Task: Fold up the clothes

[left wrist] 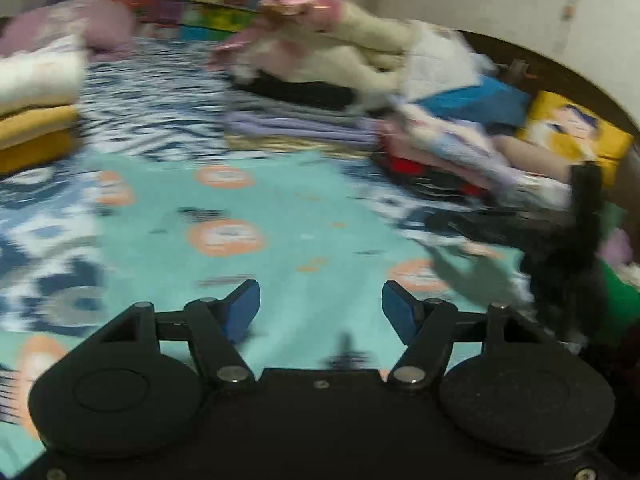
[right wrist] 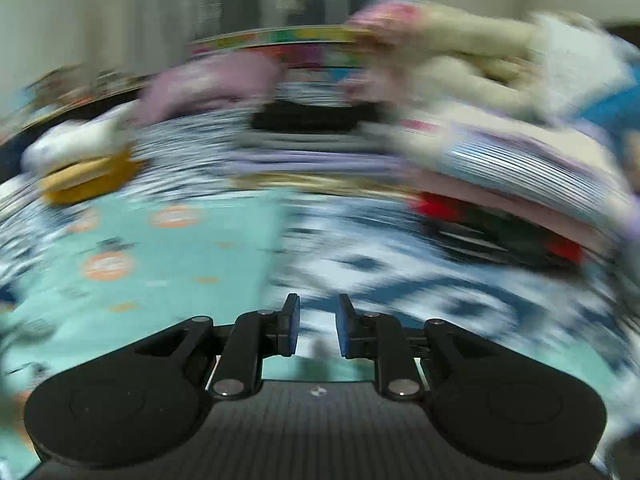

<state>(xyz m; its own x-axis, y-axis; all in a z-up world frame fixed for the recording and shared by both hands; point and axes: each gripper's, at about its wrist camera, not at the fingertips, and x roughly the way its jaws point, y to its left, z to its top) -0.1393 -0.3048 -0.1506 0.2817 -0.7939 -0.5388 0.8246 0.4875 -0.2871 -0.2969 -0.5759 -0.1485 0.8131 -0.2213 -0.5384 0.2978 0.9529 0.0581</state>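
Both views are motion-blurred. The left gripper [left wrist: 321, 309] hangs with jaws spread wide and empty over the teal garment with orange spots [left wrist: 280, 232], which lies flat on the blue-and-white patterned bedspread [left wrist: 152, 112]. The right gripper [right wrist: 318, 326] is parted narrowly, holding nothing. A heap of clothes [left wrist: 360, 92] sits at 1 o'clock

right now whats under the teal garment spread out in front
The teal garment lies flat on a blue and white patterned bedcover, which shows around its edges. Whatever sits beneath its middle is covered.
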